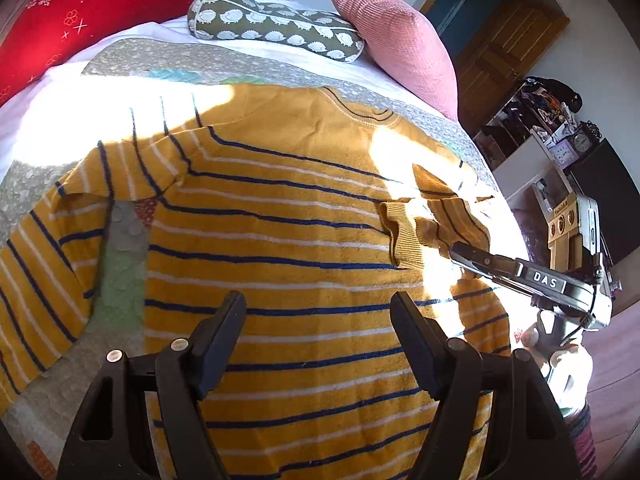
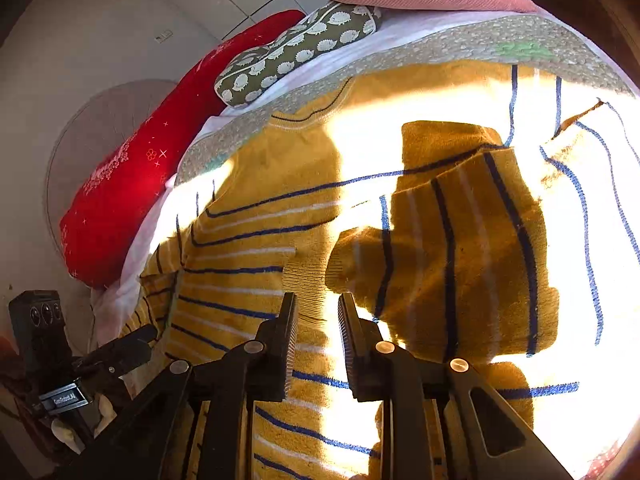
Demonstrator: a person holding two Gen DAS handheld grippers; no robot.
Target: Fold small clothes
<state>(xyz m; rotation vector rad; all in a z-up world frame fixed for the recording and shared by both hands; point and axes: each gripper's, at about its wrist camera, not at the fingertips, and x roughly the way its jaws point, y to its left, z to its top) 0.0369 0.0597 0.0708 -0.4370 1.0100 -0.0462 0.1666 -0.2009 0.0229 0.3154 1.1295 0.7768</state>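
A mustard yellow sweater [image 1: 280, 248] with blue and white stripes lies flat on the bed, back up. Its right sleeve [image 1: 432, 224] is folded in over the body; the left sleeve [image 1: 36, 272] lies spread out at the left. My left gripper [image 1: 318, 320] is open and empty above the lower body of the sweater. My right gripper [image 2: 318, 320] is partly open with nothing between its fingers, just short of the folded sleeve's cuff [image 2: 352, 264]. It also shows in the left wrist view [image 1: 468, 254] at the sleeve. The sweater [image 2: 248, 264] fills the right wrist view.
A patchwork quilt [image 1: 120, 256] covers the bed. A red pillow [image 1: 80, 20], a green hedgehog-print cushion [image 1: 272, 24] and a pink cushion [image 1: 396, 36] lie at the head. Shelves with a clock [image 1: 580, 140] stand right of the bed. Strong sunlight washes out parts of the sweater.
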